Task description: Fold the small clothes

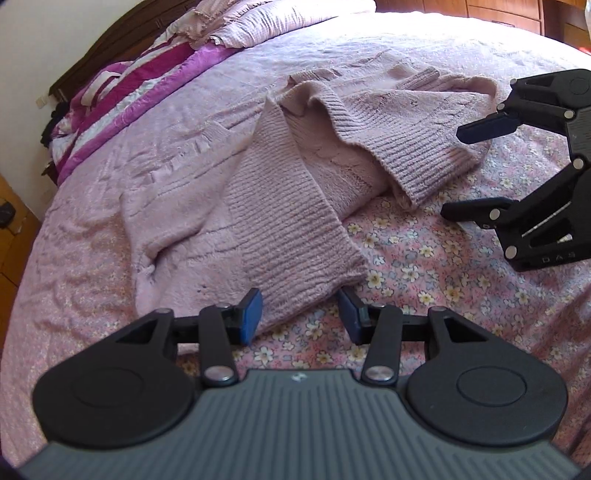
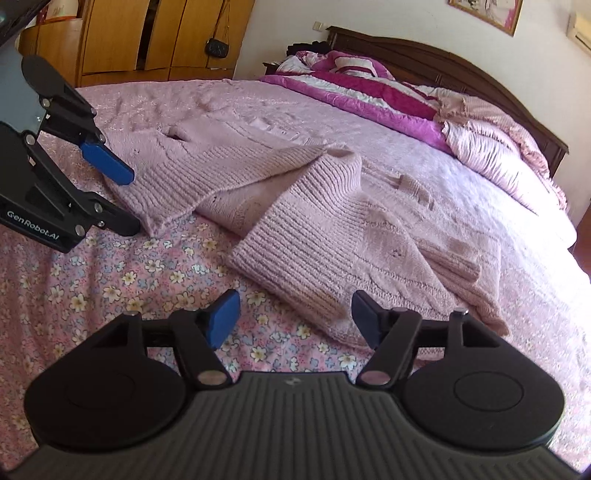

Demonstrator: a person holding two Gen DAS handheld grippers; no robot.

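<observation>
Both claws gape empty: left claw (image 1: 301, 314) has the cardigan's (image 1: 295, 206) hem at twelve o'clock; right claw (image 2: 295, 317) likewise.

Your right gripper (image 2: 293, 319) stands with jaws apart over the floral bedsheet (image 2: 110, 295), the ribbed hem of the pink knit sweater (image 2: 295, 236) lying between its 2 fingers, unpinched; your left gripper (image 2: 118, 199) hovers open beside the sweater's other flap.

Daylight's flooding in bright — glare's washing out the bedspread (image 1: 388, 33) at the far side, fisheye's bending edges w/ dark corners, gripper bodies up close are blurring slightly.
</observation>
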